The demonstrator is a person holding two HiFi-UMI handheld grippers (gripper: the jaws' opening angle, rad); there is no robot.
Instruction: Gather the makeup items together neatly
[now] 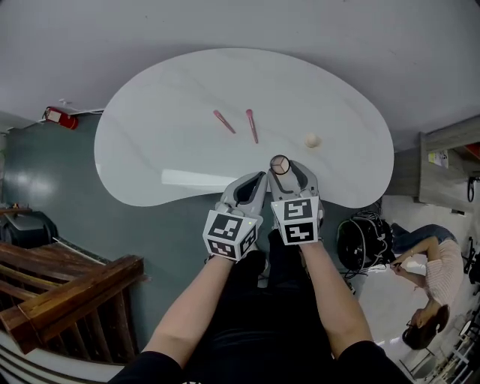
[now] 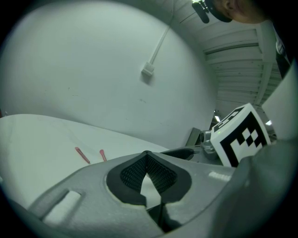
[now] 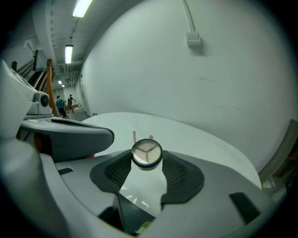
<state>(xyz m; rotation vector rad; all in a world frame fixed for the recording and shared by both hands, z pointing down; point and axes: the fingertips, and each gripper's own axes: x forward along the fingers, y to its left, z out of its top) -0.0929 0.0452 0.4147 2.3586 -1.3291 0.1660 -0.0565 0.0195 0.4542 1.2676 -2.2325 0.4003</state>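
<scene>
Right gripper view: right gripper [image 3: 147,161] clamped on round compact [image 3: 146,154] at the table's [image 1: 150,150] near edge, presumably to carry it toward the pink sticks [image 1: 224,121] farther left. Left gripper [image 2: 147,155] pinched together, empty.

A white, kidney-shaped table [image 1: 165,142] stands against a plain grey wall [image 1: 225,22] on a dark grey-green floor [image 1: 45,172]. A small red object [image 1: 58,117] lies on the floor at the foot of the wall, left of the table. A dark wooden railing [image 1: 67,289] fills the lower left corner. Right of the table stands a grey shelf unit [image 1: 450,161], and near the table's right end sits a round black bag [image 1: 360,241]. Beside the bag, a person [image 1: 431,277] in a pink top sits on a pale floor. On the wall, a white cable duct ends in a small box [image 2: 148,70]. Ceiling strip lights [image 3: 82,7] run along a corridor with two distant people [image 3: 61,101].
</scene>
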